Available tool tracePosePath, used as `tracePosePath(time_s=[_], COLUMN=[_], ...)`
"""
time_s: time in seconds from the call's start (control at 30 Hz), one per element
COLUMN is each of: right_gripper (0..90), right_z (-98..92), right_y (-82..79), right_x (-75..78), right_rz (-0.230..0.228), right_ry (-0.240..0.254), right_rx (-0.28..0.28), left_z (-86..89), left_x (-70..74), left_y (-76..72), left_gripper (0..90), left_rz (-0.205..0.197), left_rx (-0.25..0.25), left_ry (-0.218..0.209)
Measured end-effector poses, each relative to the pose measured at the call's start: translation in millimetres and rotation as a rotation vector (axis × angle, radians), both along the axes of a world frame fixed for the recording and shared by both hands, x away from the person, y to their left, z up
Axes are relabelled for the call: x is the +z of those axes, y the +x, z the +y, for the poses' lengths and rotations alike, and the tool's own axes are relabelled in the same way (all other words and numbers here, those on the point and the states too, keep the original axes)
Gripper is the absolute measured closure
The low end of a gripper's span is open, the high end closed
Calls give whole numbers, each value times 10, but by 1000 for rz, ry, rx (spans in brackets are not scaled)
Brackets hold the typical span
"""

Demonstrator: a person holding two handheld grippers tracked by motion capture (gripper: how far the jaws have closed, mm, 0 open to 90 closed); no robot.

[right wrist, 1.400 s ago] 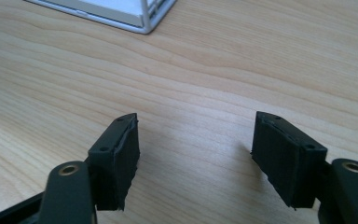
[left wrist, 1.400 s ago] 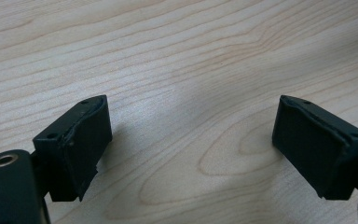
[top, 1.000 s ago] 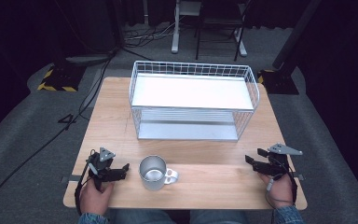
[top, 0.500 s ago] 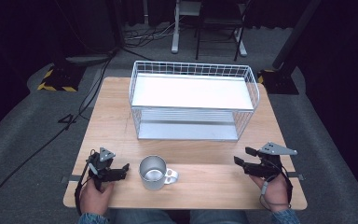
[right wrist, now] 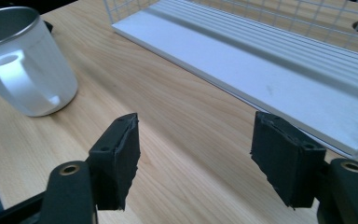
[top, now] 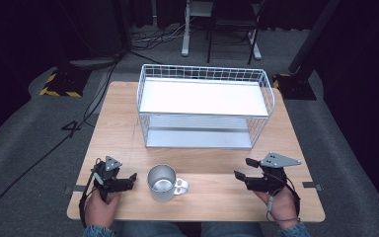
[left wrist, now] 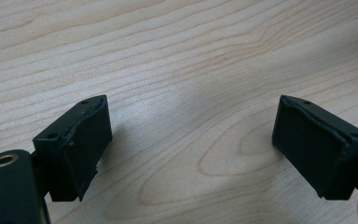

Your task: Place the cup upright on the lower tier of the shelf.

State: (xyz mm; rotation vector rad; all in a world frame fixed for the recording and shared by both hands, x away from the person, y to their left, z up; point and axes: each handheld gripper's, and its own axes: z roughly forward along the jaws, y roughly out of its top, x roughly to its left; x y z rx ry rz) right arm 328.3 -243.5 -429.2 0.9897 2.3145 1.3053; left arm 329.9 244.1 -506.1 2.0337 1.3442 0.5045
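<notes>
The metal mug [top: 162, 183] is standing upright near the front edge of the surface [top: 123, 123], handle turned toward the right claw [top: 242, 168]. That claw is sitting wide and empty, and since a second ago it has been travelling from the front right corner in toward the mug, lifting a little; its own view is now taking in the mug [right wrist: 23, 60]. It looks like an approach to the handle side. The left claw [top: 131, 178] is resting just beside the mug, wide and empty, unmoved. Behind, the white wire basket [top: 205, 74] is waiting toward the far edge.
</notes>
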Motion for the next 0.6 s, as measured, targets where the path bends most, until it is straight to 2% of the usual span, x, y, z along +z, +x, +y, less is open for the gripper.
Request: tracePosePath(time_s=[0.6], right_gripper=[315], right_z=[414], right_y=[-64], right_x=[7], right_rz=[5], right_ry=[-7], right_rx=[129], left_z=[3], left_x=[2], left_y=[5], left_gripper=[122], left_rz=[0], left_rx=[-3], left_ry=[4])
